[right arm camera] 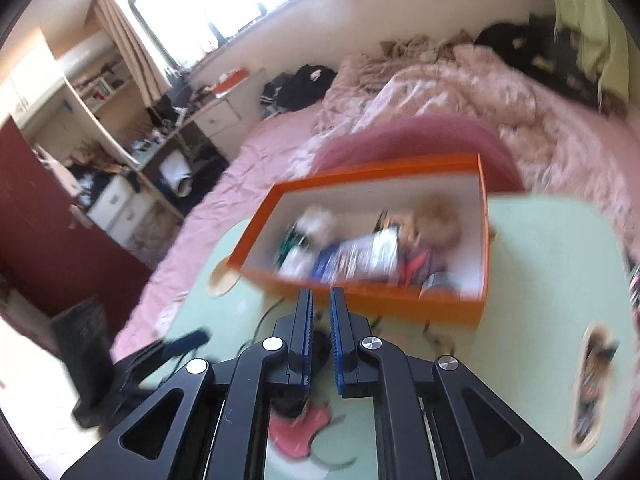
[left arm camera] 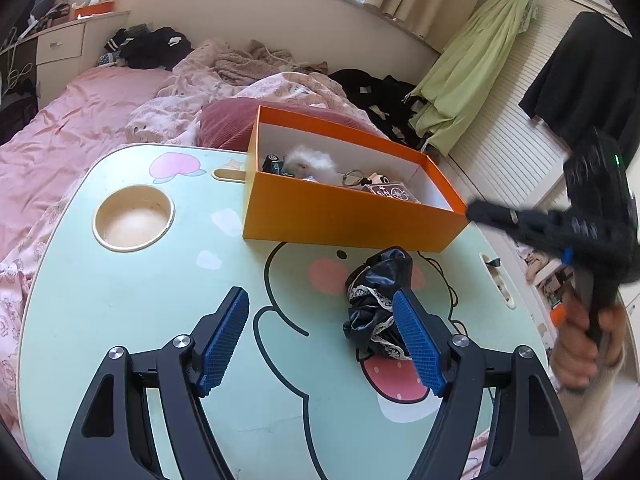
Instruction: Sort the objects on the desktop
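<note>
A black lace-trimmed cloth (left arm camera: 374,292) lies crumpled on the green cartoon-print table (left arm camera: 120,300), just in front of the orange box (left arm camera: 352,216). Inside the box sit a white fluffy ball (left arm camera: 310,162), a key ring and other small items. My left gripper (left arm camera: 320,296) hovers open over the table, and its right pad (left arm camera: 418,344) is beside the cloth without pressing it. My right gripper (left arm camera: 476,210) reaches in from the right by the box's near corner. In the blurred right wrist view it (right arm camera: 320,292) is shut with nothing between its pads, pointing at the orange box (right arm camera: 380,304).
A round cup recess (left arm camera: 134,218) is set into the table's left side and a slot (left arm camera: 496,276) into its right edge. A maroon pillow (left arm camera: 228,124) and pink bedding (left arm camera: 80,120) lie behind the box. A person's hand (left arm camera: 592,340) grips the right tool.
</note>
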